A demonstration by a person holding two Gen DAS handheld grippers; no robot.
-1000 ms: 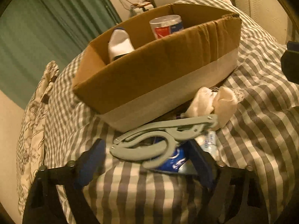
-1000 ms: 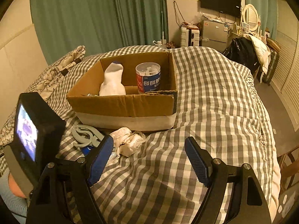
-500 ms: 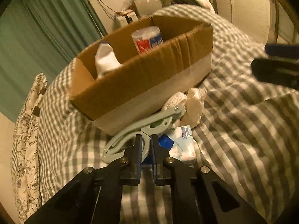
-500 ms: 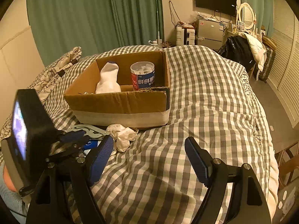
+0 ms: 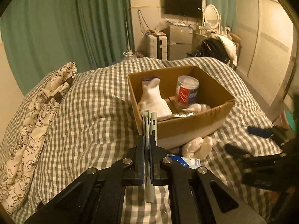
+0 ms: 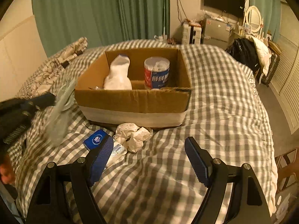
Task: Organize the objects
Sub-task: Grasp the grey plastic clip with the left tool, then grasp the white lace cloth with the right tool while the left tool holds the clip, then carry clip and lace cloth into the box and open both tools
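My left gripper (image 5: 147,141) is shut on the grey plastic scissors (image 5: 149,125) and holds them edge-on in the air, left of the cardboard box (image 5: 188,126). In the right wrist view they show as a blurred grey shape (image 6: 59,110) beside the box (image 6: 134,100). The box holds a white sock (image 6: 118,74) and a red-and-blue can (image 6: 156,72). My right gripper (image 6: 149,158) is open and empty, low over the bed. A crumpled white cloth (image 6: 133,136) and a blue-and-white packet (image 6: 96,140) lie in front of the box.
The checked bedcover (image 6: 214,102) slopes away to the right. A floral pillow (image 5: 37,115) lies at the left. Green curtains (image 6: 102,13), a TV and cluttered furniture stand behind the bed. A small silver item (image 5: 177,115) lies inside the box.
My left gripper shut on the scissors and lifted them off the bed, up to the box's rim height. My right gripper stayed open and shifted slightly.
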